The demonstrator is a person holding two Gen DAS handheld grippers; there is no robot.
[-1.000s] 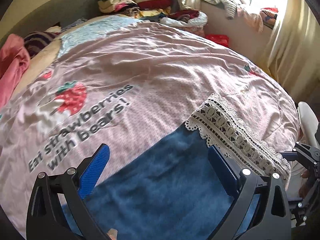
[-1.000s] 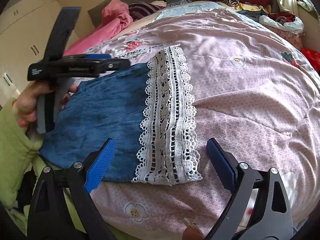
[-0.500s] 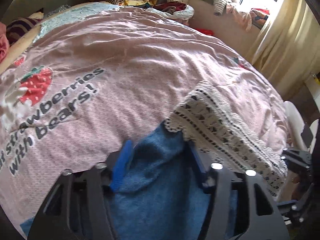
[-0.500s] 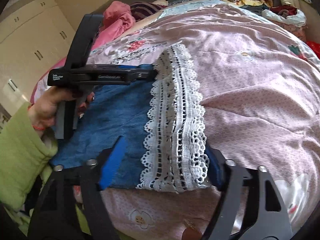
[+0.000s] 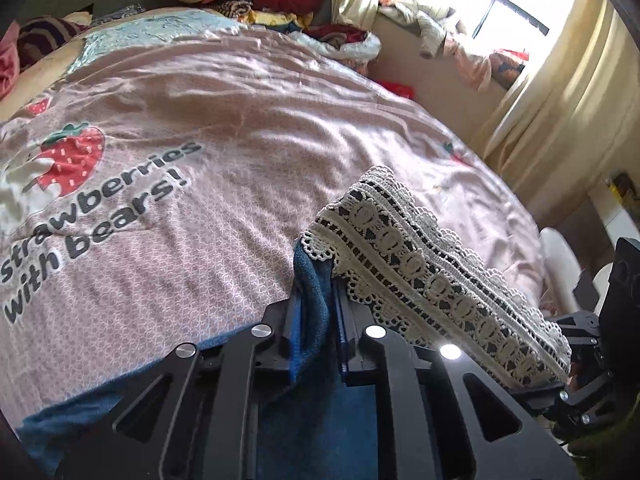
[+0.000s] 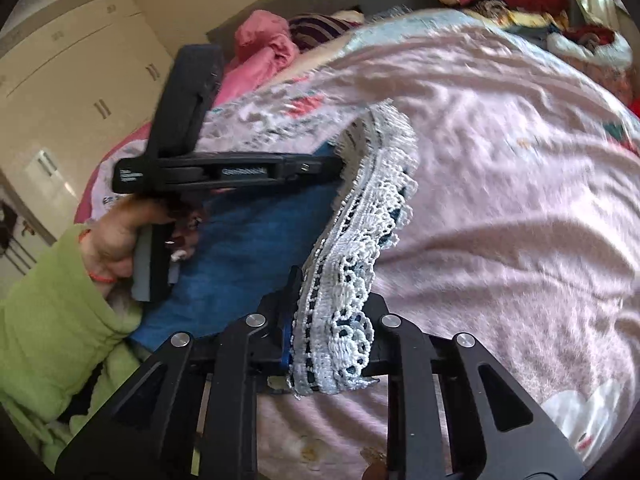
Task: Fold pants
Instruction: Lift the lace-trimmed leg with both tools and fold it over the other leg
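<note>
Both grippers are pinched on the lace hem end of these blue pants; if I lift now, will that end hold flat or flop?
Probably flop. The pants bunch into a soft fold inside the left gripper, and the lace trim already sags in a curve toward the right gripper. Both jaws have just closed on fabric. It looks light and limp, so keep the span taut.

"strawberries with bears!" is printed in dark grey letters on the pink bedcover [image 5: 248,128], near its left edge beside a strawberry print [image 5: 72,158]. White lettering is seen on the left gripper [image 6: 340,166] body; it is too blurred to be read.
</note>
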